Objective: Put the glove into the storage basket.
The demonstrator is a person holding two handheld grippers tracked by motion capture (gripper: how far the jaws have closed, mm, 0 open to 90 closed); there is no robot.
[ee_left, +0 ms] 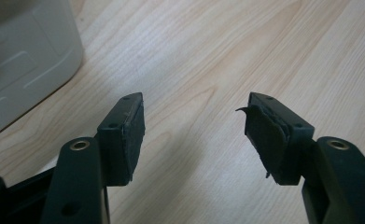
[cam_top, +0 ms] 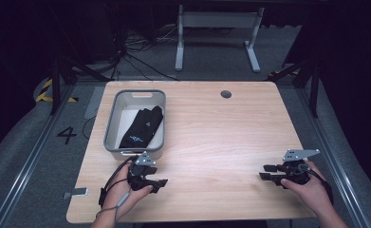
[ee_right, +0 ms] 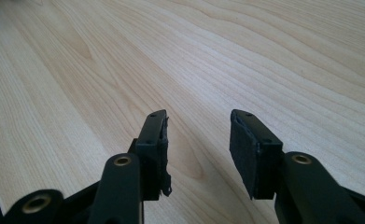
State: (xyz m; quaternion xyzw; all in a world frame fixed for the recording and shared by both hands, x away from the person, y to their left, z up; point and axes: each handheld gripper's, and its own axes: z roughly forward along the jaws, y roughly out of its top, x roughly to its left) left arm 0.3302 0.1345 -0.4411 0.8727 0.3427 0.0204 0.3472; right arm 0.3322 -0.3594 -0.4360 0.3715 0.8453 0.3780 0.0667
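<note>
A grey plastic bin (cam_top: pixel 113 124) stands on the left half of the wooden table (cam_top: pixel 211 133), with a black garment with small blue marks (cam_top: pixel 143 126) lying inside it. My left gripper (cam_top: pixel 160 183) rests low over the table just in front of the bin, its jaws pointing right; it is open, with bare wood between its pads (ee_left: pixel 132 135). My right gripper (cam_top: pixel 264 172) lies near the front right of the table, jaws pointing left. It is open too, and only table shows between its pads (ee_right: pixel 245 149).
The bin's corner (ee_left: pixel 26 60) is close on the left in the left gripper view. A round cable hole (cam_top: pixel 226 94) sits near the table's far edge. Beyond the table stand a white frame (cam_top: pixel 216 33) and loose cables on the floor.
</note>
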